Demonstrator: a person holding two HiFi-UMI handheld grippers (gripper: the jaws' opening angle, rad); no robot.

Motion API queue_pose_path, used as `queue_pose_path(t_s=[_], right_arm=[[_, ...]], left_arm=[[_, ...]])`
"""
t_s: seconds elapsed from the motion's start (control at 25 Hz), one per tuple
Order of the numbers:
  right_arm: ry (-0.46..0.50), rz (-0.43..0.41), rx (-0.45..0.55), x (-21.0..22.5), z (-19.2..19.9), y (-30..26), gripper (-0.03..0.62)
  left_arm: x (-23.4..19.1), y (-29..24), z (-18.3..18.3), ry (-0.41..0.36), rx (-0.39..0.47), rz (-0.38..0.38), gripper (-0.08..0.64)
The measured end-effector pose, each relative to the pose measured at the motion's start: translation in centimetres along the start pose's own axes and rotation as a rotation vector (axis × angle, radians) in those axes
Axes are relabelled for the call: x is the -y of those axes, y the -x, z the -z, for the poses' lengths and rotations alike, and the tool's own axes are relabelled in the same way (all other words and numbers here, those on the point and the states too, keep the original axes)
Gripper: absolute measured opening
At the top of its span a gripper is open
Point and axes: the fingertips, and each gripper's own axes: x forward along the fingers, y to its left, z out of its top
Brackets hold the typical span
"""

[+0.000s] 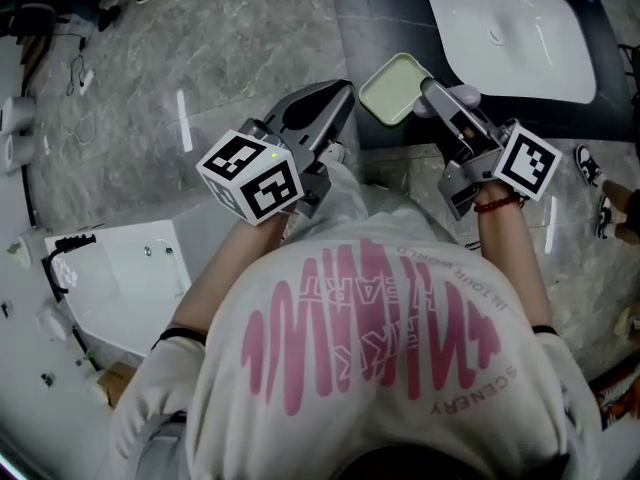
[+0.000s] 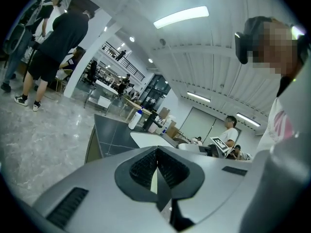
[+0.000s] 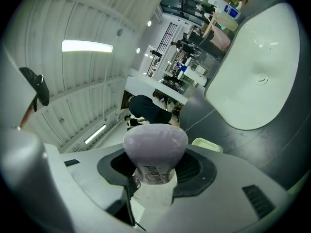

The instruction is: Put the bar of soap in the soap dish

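On the head view I get only slivers of the rounded lilac bar of soap (image 1: pixel 466 95) either side of the right gripper (image 1: pixel 445 100), which also covers a corner of the pale green rectangular soap dish (image 1: pixel 394 89). The white oval basin (image 1: pixel 512 36) runs off the top edge. The soap's print I cannot read.

Lab hall with workbenches (image 2: pixel 108 87), strip lights (image 2: pixel 181 16)

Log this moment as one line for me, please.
right gripper: shut on bar of soap | left gripper: shut, empty | soap dish: empty, on dark counter
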Motion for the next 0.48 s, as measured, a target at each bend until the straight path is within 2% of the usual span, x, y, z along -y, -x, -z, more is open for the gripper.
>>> queue_pose_path(t_s=[0.24, 0.48], right_arm=[[0.105, 0.122, -0.059, 2.0, 1.2, -2.5, 0.215], [0.273, 0.326, -0.177, 4.3, 2.6, -2.1, 0.215]], left_arm=[[-2.8, -2.1, 0.0, 0.016, -0.034, 0.062, 0.0], [-5.3, -3.2, -1.0, 0.067, -0.029, 0.082, 0.0]])
